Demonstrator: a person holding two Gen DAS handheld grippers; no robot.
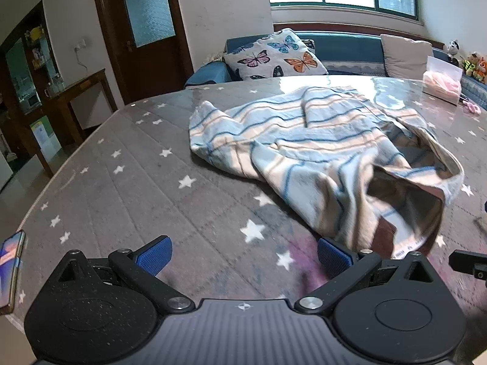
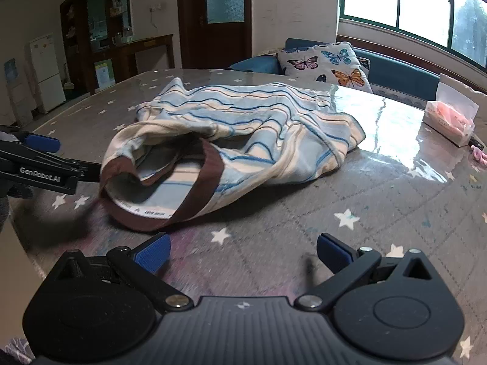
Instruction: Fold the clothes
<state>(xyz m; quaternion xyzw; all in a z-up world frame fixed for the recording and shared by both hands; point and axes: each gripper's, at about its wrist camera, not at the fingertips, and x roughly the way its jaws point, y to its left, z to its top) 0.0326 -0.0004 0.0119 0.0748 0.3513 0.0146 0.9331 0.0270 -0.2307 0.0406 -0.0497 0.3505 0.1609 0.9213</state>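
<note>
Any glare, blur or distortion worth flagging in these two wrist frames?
Left wrist view: strong fisheye bending of the table edge; window glare on its glossy far end; the striped garment is smeared near its opening. Right wrist view: window overexposed, broad glare on the tabletop beside the tissue box; motion blur on the garment's brown hem.

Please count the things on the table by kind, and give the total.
Garment: 1
Tissue pack: 1
Phone: 1
Small pink item, too small to identify: 1
Total: 4
</note>
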